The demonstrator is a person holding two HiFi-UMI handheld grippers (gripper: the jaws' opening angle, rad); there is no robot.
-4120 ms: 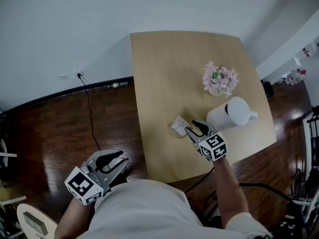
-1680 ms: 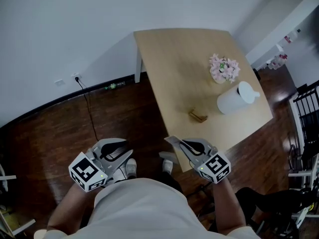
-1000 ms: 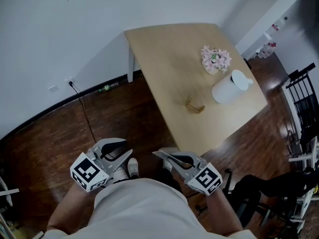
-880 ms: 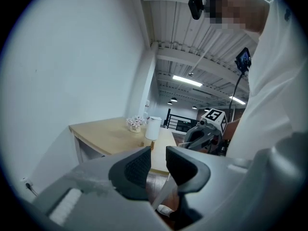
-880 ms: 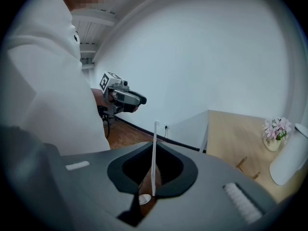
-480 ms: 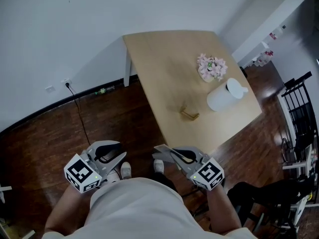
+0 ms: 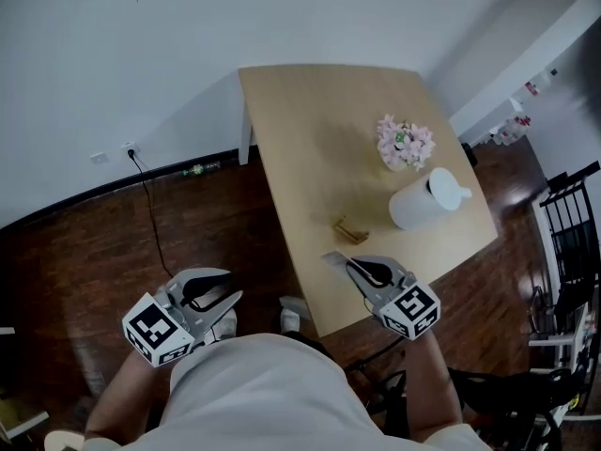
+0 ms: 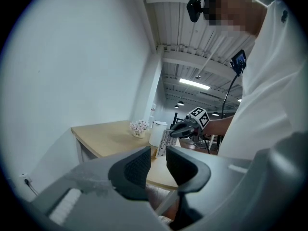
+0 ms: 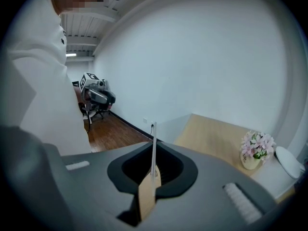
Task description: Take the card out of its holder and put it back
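The card (image 7: pixel 335 259) is pinched edge-on between the closed jaws of the right tool (image 7: pixel 355 269), in the air over the near edge of the desk (image 7: pixel 310 139). Its small wooden holder (image 7: pixel 352 230) stands on the desk a little farther in, apart from the card. Beyond the holder are a white jug (image 7: pixel 423 202) and a pot of pink flowers (image 7: pixel 406 144). The left tool (image 7: pixel 225 303) hangs beside the desk above the dark wooden floor (image 7: pixel 113 242), its jaws slightly apart with nothing between them.
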